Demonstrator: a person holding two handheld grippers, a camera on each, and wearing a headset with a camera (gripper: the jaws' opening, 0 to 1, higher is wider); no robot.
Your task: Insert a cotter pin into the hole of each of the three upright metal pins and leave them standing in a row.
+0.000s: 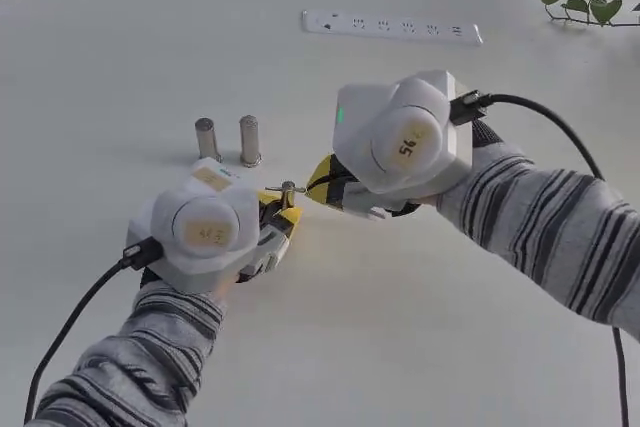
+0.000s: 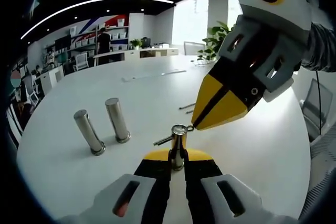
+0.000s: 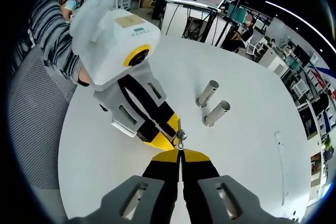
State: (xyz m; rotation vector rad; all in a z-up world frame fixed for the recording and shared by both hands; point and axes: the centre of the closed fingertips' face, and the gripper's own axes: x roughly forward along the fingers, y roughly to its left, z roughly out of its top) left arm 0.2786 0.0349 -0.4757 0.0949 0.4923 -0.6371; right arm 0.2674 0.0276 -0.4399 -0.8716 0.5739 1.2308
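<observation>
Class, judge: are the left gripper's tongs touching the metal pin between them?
Touching. The left gripper view shows the tongs of the left gripper pressed against both sides of the metal pin, no gap visible.

The table (image 1: 400, 327) is white, smooth and broad, with a rounded edge in the two gripper views. A pin (image 1: 206, 139) and a second pin (image 1: 250, 140) stand upright on it, just beside each other without touching, each throwing a soft shadow on the top. Well beyond them a white power strip (image 1: 392, 26) lies flat, its row of sockets facing up. At the far right corner a leafy sprig (image 1: 590, 2) trails over the surface. In the left gripper view two thin pieces (image 2: 185, 108) lie on the top, too small to tell apart.
</observation>
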